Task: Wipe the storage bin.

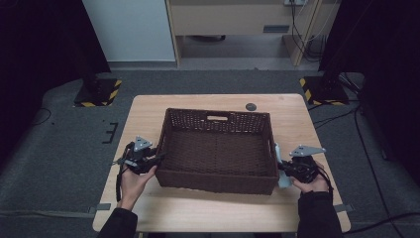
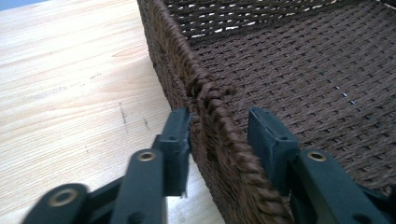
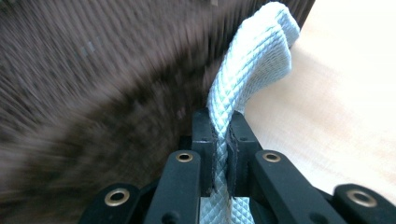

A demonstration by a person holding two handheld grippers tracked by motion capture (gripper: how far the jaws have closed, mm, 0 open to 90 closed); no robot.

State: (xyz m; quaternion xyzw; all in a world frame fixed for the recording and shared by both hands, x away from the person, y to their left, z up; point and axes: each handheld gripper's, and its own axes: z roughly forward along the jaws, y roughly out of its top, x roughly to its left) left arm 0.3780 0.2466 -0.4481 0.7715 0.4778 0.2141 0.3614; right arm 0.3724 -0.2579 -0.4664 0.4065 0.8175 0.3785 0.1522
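Basket and cloth, work just starting

My left tongs (image 2: 219,135) stand half wide astride the basket (image 1: 218,151) wall at nine o'clock; my right tongs (image 3: 223,140) pinch the pale cloth (image 3: 252,60) at three o'clock, not yet inside.

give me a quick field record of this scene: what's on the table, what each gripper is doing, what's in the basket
surface: light wooden table
main item: dark brown woven basket, cut-out handle in its far wall
basket contents: nothing seen inside
left gripper: jaws straddle the basket's left rim, one outside, one inside; inner pad clear of the weave, not clamped
right gripper: shut on a pale blue folded cloth, beside the basket's right wall
other: small dark round disc on the table behind the basket
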